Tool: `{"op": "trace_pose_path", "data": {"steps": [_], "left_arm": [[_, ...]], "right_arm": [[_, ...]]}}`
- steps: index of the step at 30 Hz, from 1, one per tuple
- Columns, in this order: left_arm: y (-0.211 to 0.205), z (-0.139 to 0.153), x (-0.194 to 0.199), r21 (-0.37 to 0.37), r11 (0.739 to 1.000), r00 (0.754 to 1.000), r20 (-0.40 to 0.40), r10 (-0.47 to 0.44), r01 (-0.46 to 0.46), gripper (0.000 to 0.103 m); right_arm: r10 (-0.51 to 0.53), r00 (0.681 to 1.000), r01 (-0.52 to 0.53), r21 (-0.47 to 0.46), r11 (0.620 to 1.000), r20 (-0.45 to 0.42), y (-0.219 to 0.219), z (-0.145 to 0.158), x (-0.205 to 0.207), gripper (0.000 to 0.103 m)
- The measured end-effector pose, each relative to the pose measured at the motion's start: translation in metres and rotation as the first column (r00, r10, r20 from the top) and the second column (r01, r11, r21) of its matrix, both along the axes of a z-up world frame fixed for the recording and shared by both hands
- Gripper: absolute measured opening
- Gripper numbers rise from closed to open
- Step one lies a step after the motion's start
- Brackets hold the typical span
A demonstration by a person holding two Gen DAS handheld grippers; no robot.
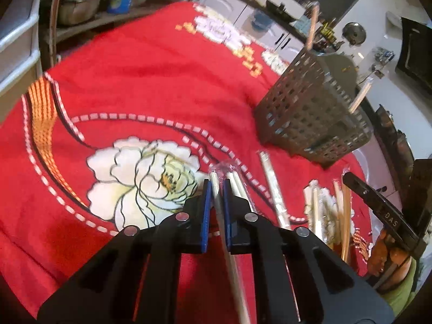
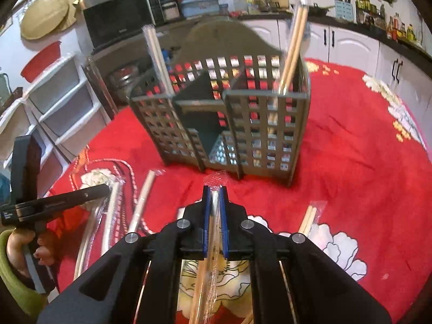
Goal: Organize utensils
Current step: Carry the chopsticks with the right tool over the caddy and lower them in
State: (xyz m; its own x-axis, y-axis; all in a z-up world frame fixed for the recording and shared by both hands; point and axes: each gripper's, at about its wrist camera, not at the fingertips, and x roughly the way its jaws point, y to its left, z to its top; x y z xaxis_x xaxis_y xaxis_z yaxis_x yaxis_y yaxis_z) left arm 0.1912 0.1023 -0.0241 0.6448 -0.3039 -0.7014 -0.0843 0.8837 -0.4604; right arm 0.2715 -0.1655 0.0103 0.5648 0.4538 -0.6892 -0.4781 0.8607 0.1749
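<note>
A: Item one, nearest the lens: right gripper, blue pads pressed together on a wrapped chopstick pair. The pair runs lengthwise between the fingers, its wrapper tip poking out ahead.

B: Bearing to the holder?

A: Grey slotted caddy, directly ahead and farther off, upright on the red cloth-covered bench. The pair's long axis points roughly at the caddy's near wall. Judgement: the pair must tip upright before it goes into a compartment.

B: Caddy contents?

A: One wrapped pair standing in the right compartment, another leaning at the left. The centre compartments look empty.

B: Item two?

A: Left gripper, clamped on a pale wrapped pair, again lengthwise between the fingers. From there the caddy lies far and to the right.

B: Nearer arm?

A: The right, by my reading. Loose pairs lie on the bench between them.
</note>
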Motion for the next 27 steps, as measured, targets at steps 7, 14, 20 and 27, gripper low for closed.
{"op": "trace_pose_path", "data": {"steps": [7,14,20,27], "left_arm": [[-0.003,0.043,-0.009,0.03,1.0,0.994,0.111,0.003,-0.006,0.001],[-0.01,0.08,-0.015,0.035,0.999,0.978,0.207,-0.006,-0.001,0.001],[-0.019,0.104,-0.015,0.063,0.998,0.966,0.256,-0.032,0.016,0.001],[-0.032,0.136,-0.011,0.105,0.994,0.949,0.311,-0.048,0.016,0.001]], "right_arm": [[0.013,0.997,-0.017,0.047,0.999,0.079,-0.004,0.031,-0.015,0.006],[0.006,0.989,-0.019,0.086,0.996,0.148,-0.011,0.055,-0.025,0.006],[-0.004,0.981,-0.02,0.119,0.993,0.195,-0.019,0.072,-0.033,0.006],[-0.004,0.973,-0.03,0.146,0.989,0.231,-0.023,0.088,-0.035,0.006]]}}
